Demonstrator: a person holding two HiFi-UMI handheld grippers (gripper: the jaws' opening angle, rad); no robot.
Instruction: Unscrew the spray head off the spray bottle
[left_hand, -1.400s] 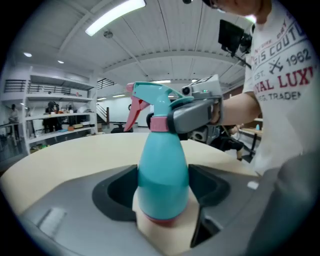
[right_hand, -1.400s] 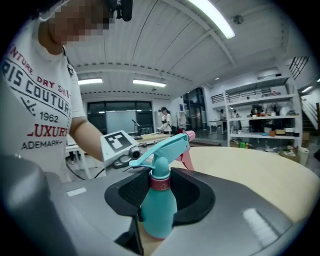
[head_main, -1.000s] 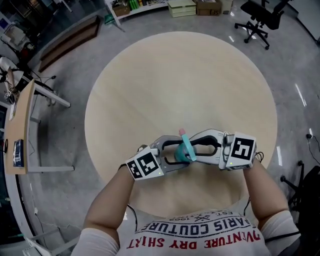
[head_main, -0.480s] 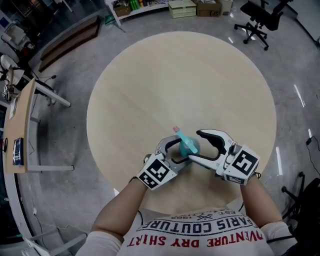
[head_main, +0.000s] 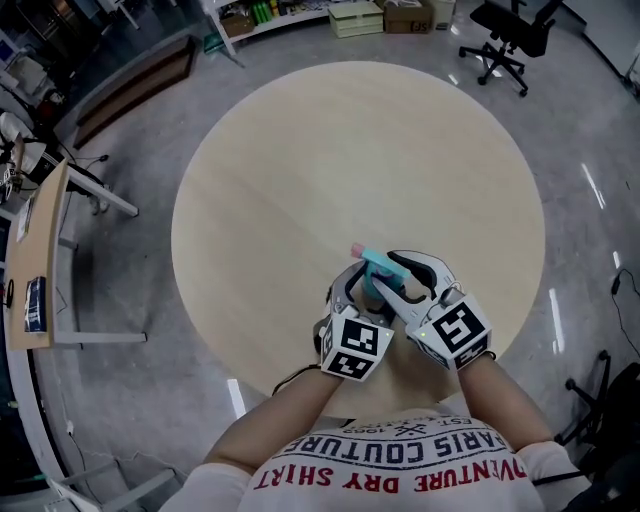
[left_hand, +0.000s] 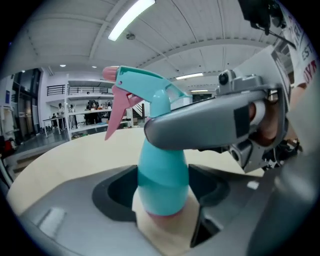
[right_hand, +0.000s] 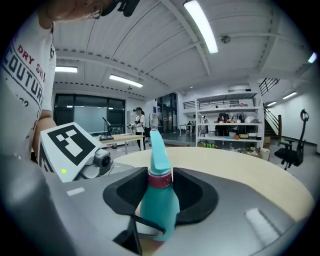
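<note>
Table (head_main: 330, 160): round, pale wood, lying under both grippers. They work over its near edge.

Left gripper (left_hand: 162, 182): jaws spread wide and clamped on the bottle's belly, one pad on each flank. The base rests on the table between the jaw tips.

Right gripper (right_hand: 161, 186): set just beside the left one in the head view, angled in from the right, its jaws crossing above the left jaws. The jaws are closing, and the pads already meet the collar on both sides.

Bottle (right_hand: 159, 215): teal, upright, held low by the left jaws, with its neck rising into the right jaws.

Spray head (left_hand: 145, 85): teal, seated on the bottle, standing clear above both pairs of jaws. The nozzle points away from the marker cubes, toward the table's middle.

Collar (right_hand: 160, 179): dark pink ring at the neck, right between the right pads, above the left jaws.

Trigger (left_hand: 117, 112): pink, hanging under the nozzle on the far side of the jaws.
</note>
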